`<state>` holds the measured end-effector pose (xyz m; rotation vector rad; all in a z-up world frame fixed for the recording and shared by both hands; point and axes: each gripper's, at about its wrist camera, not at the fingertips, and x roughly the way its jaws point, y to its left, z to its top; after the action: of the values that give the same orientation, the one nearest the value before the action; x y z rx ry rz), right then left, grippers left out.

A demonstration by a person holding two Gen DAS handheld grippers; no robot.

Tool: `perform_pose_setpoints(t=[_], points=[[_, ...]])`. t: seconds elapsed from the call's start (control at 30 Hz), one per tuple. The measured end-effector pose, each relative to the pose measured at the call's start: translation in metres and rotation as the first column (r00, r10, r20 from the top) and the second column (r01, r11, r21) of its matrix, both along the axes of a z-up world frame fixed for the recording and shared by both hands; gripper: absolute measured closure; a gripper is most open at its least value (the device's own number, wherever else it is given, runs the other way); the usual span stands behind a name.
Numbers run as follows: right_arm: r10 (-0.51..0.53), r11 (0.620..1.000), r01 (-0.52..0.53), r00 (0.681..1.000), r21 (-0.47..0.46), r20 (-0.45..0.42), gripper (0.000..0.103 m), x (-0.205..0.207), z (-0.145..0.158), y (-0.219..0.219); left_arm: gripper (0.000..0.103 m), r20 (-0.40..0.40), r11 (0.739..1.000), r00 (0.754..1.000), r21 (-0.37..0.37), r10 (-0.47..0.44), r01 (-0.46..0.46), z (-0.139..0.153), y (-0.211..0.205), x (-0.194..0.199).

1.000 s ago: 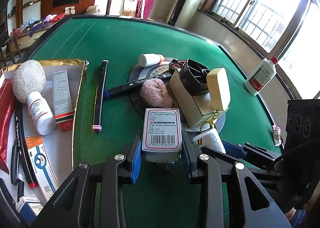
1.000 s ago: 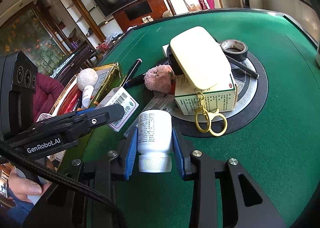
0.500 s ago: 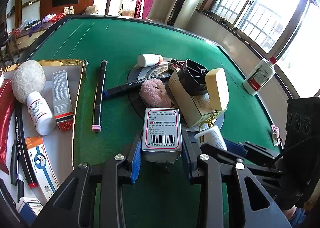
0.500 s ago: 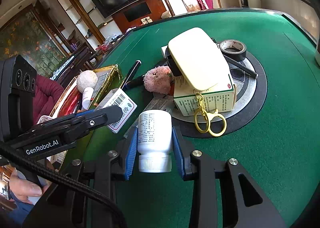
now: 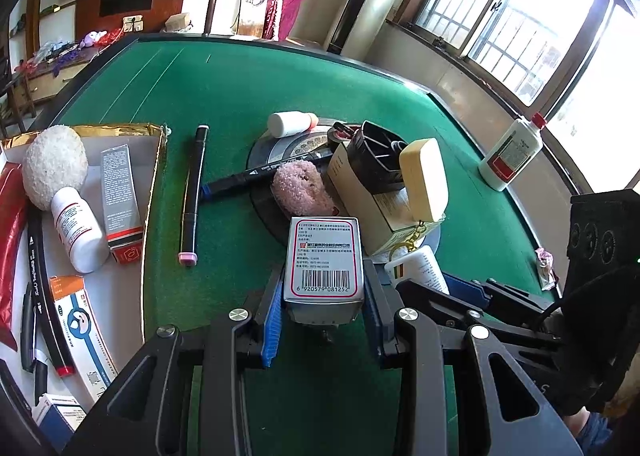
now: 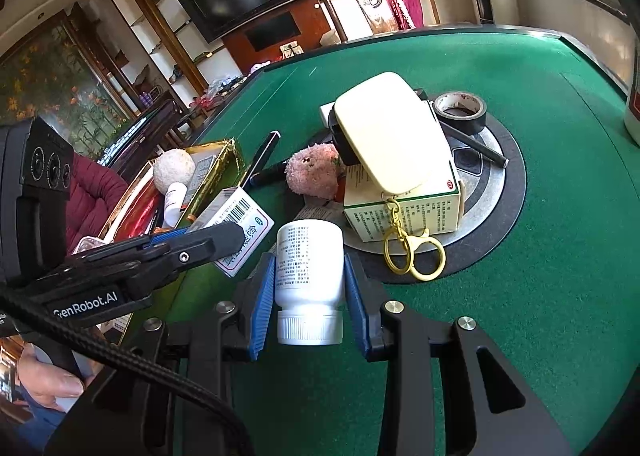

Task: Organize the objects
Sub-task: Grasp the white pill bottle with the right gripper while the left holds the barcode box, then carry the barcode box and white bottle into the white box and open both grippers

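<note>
My left gripper (image 5: 323, 296) is shut on a white medicine box (image 5: 324, 262) with a barcode, held just above the green table. The box also shows in the right wrist view (image 6: 236, 225). My right gripper (image 6: 310, 296) is shut on a white pill bottle (image 6: 310, 280), cap toward the camera; the bottle also shows in the left wrist view (image 5: 418, 270). A gold-rimmed tray (image 5: 154, 175) at the left holds a white fuzzy ball (image 5: 54, 167), a pill bottle (image 5: 78, 230) and boxes.
On the round centre plate (image 6: 508, 191) stand a green-and-white carton (image 6: 404, 211) with a cream case (image 6: 390, 135) and gold clasp (image 6: 414, 254), a pink plush (image 6: 314, 171), black tape (image 6: 460, 111) and markers (image 5: 194, 191). A white bottle (image 5: 512, 151) stands at the right edge.
Both grippers have shifted only slightly while they keep hold of the box and the bottle. Nothing else has moved.
</note>
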<state>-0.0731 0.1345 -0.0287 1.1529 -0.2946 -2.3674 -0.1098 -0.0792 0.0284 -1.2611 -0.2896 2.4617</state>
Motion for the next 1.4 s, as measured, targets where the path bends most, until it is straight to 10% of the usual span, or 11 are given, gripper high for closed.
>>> perform_pose_setpoints(t=[0.63,1.07,1.4], points=[[0.101,0.995,-0.100,0.993,0.016,-0.064,0.071,0.021,0.017,-0.049,0.073,-0.118,0.985,0.987,0.142,0.110,-0.093,0.043,-0.096,0.030],[0.265,0.963,-0.260,0.961,0.065,-0.082,0.071,0.013,0.027,-0.154,0.073,-0.012,0.933,0.933,0.040,0.359,-0.358,0.006,-0.179,0.016],[0.279,0.953,-0.269,0.959,0.143,-0.056,0.071,-0.001,-0.002,-0.197,0.073,0.011,0.922,0.922,-0.037,0.387,-0.386,-0.008,-0.186,0.013]])
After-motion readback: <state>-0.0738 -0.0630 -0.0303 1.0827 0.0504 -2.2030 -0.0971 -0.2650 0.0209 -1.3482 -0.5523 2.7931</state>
